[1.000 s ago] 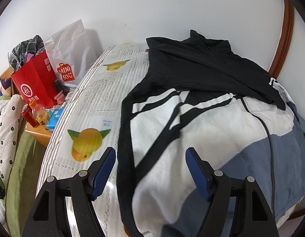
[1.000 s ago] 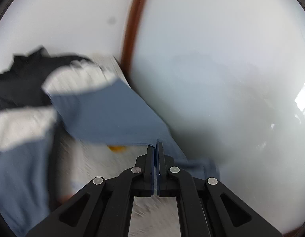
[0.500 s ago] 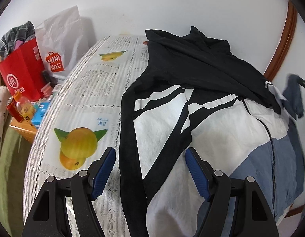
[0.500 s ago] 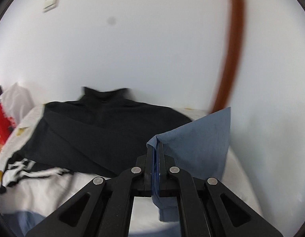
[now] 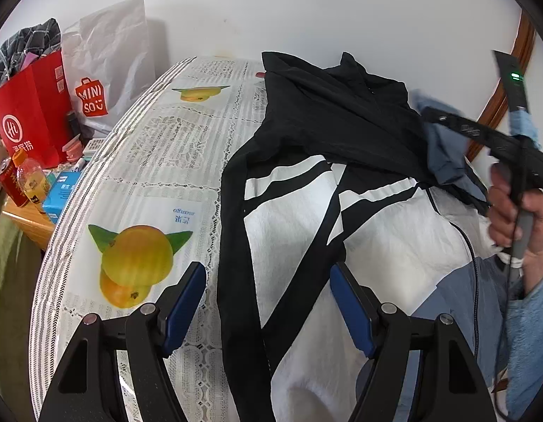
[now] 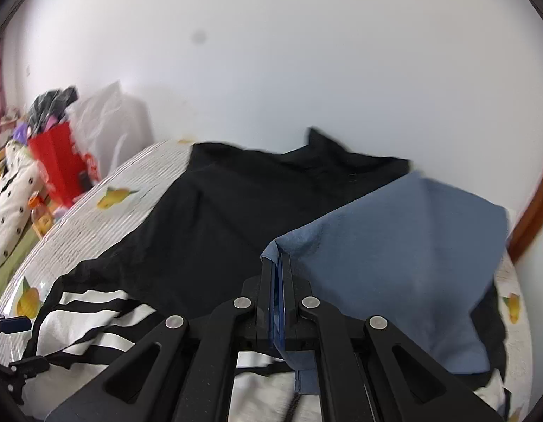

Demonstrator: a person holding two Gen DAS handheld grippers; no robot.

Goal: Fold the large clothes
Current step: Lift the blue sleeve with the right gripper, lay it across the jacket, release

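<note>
A large black, white and blue jacket (image 5: 342,183) lies spread on a table, collar toward the far wall. My left gripper (image 5: 268,302) is open and empty, hovering low over the jacket's left side, its jaws either side of a black strip. My right gripper (image 6: 279,267) is shut on the jacket's blue sleeve (image 6: 405,246) and holds it lifted over the black upper part (image 6: 243,204). The right gripper also shows in the left wrist view (image 5: 426,114), carrying the blue sleeve (image 5: 444,154) above the jacket's right shoulder.
The table (image 5: 159,161) has a white lace cloth with fruit prints. A red paper bag (image 5: 29,112) and a white Miniso bag (image 5: 102,70) stand at its left, with bottles and boxes (image 5: 32,183) on a lower shelf. A white wall lies behind, wooden trim (image 5: 510,81) at right.
My right gripper has swung the blue sleeve up and leftward, from the table's right edge to over the jacket's black upper part. The left gripper has stayed open and nearly still.
</note>
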